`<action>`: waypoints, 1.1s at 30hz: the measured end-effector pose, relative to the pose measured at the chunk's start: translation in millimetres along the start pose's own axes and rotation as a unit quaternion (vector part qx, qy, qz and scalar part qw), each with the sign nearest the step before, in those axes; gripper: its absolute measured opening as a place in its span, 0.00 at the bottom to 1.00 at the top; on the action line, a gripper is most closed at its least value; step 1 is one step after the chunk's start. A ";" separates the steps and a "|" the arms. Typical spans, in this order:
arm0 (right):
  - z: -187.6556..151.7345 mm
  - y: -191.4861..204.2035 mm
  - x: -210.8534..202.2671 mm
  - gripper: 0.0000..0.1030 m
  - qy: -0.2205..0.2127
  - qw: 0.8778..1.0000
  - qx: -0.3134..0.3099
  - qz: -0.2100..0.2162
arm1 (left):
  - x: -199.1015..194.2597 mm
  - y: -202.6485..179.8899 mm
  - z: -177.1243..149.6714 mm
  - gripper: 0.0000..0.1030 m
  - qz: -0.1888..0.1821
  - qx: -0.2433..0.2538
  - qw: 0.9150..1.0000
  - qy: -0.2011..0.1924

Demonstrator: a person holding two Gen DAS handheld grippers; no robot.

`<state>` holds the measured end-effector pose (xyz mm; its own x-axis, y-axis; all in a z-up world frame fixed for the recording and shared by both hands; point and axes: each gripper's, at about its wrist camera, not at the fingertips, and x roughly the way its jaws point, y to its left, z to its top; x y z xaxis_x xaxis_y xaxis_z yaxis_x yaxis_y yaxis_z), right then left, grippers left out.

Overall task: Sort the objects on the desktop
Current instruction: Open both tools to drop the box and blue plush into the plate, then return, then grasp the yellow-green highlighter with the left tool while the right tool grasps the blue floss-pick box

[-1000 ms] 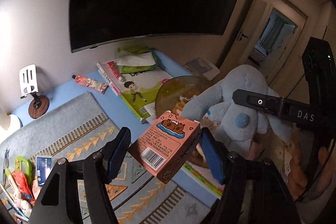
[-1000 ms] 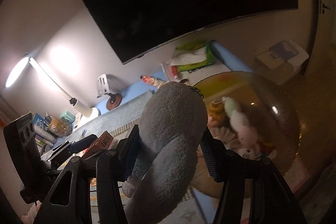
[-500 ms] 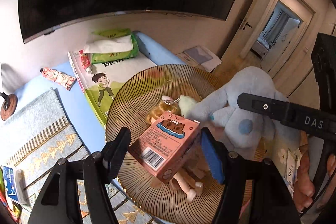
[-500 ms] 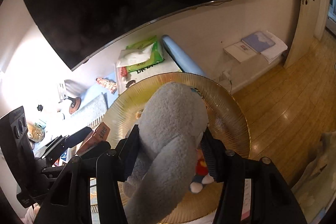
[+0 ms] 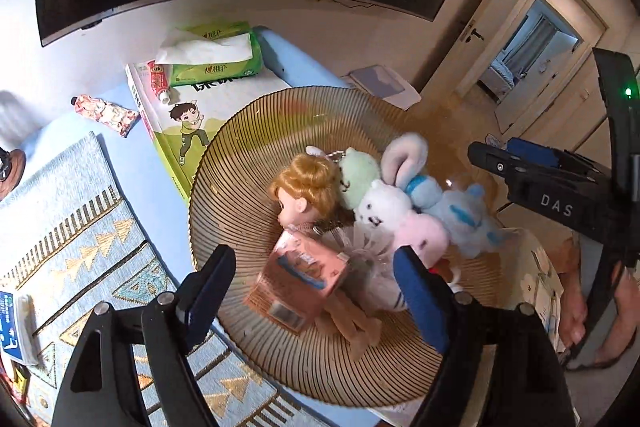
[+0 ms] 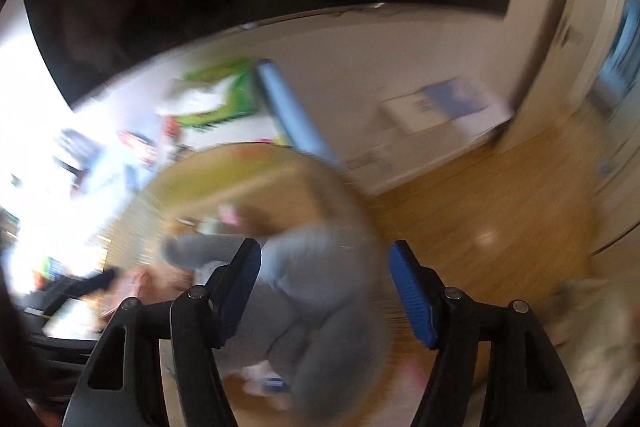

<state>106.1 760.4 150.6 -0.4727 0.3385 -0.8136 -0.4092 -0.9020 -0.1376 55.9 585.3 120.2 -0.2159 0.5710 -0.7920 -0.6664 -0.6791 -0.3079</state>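
A round amber ribbed tray (image 5: 248, 155) holds a blonde doll (image 5: 304, 191), a green plush, a white-and-pink rabbit plush (image 5: 396, 211) and a blue plush (image 5: 464, 215). A pink carton (image 5: 300, 279) lies blurred on the doll, free of my left gripper (image 5: 316, 287), which is open above the tray. My right gripper (image 6: 324, 287) is open; the grey plush (image 6: 320, 307) sits below it over the tray (image 6: 248, 171), blurred. The right gripper also shows in the left wrist view (image 5: 532, 167).
A children's book (image 5: 188, 119), a green tissue pack (image 5: 216, 55) and two tubes lie behind the tray on the blue desk. A patterned mat (image 5: 80, 235) covers the left. Wooden floor (image 6: 500, 207) and a doorway lie right. A foot in a sandal (image 5: 588, 315) stands nearby.
Both grippers opened. The pink carton dropped from the left gripper onto the doll in the tray. The grey plush left the right gripper's fingers, and the right view is blurred by motion.
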 end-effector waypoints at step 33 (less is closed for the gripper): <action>-62.9 298.3 -98.4 0.78 0.060 0.947 -0.099 0.300 | -221.3 325.7 -187.5 0.78 0.153 -0.268 0.949 -0.065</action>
<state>79.7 441.1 154.1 -0.4767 -0.2732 -0.8355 0.0653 -0.9588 0.2763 20.4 151.3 96.4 -0.4510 0.3380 -0.8261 -0.1070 -0.9393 -0.3260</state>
